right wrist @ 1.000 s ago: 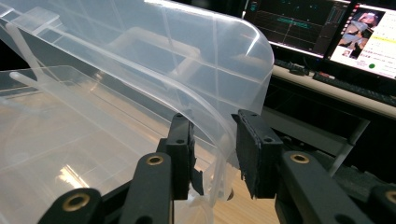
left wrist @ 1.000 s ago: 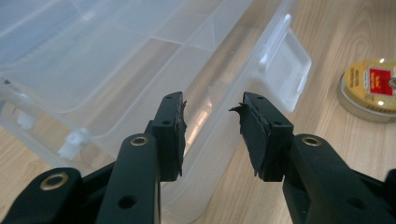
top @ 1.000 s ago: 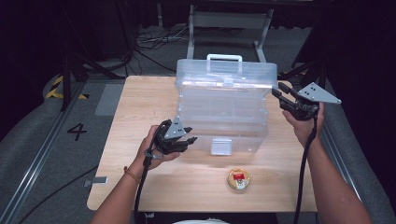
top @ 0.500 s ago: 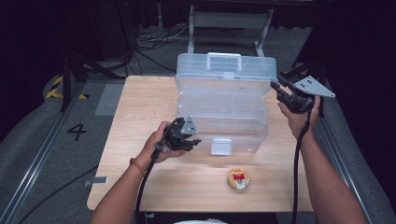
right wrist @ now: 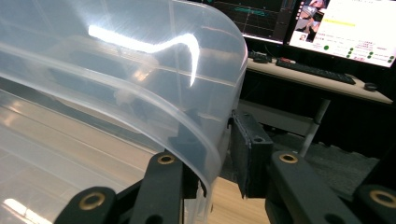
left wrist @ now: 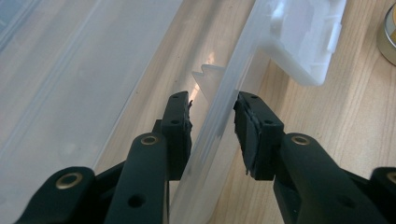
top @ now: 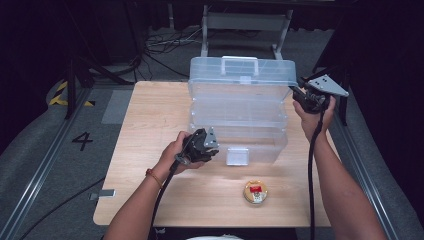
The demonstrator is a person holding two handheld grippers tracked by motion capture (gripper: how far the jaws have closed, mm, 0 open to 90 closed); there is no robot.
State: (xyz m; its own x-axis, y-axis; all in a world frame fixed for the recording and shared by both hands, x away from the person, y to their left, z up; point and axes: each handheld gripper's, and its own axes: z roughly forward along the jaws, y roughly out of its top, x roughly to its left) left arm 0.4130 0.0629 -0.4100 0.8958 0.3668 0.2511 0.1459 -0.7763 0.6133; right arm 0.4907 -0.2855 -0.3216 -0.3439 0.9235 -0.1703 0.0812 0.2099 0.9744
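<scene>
1. we see a clear plastic tool box (top: 239, 107) standing on the wooden table (top: 150, 115), lid raised, front latch (top: 237, 156) hanging loose.
2. left gripper (left wrist: 212, 112): the jaws straddle the front rim of the lower tray and have just been closing; a gap remains on the right-hand pad (left wrist: 247, 126), so we judge the rim not yet pinched.
3. right gripper (right wrist: 217, 140): the jaws sit either side of the curved edge of the lid (right wrist: 140, 84) at the box's right end and have just been closing; the outer pad stands just off the plastic.
4. progress, as we judge it: both tools are placed on the box, but no firm hold is made; gripping and moving the lid or box is left.
5. a small round tin (top: 255, 192) lies near the table's front edge, apart from the box.
6. room: dark grey floor (top: 45, 165) with cables, a metal frame (top: 245, 22) behind the table, and lit monitors (right wrist: 345, 28) on a desk.
</scene>
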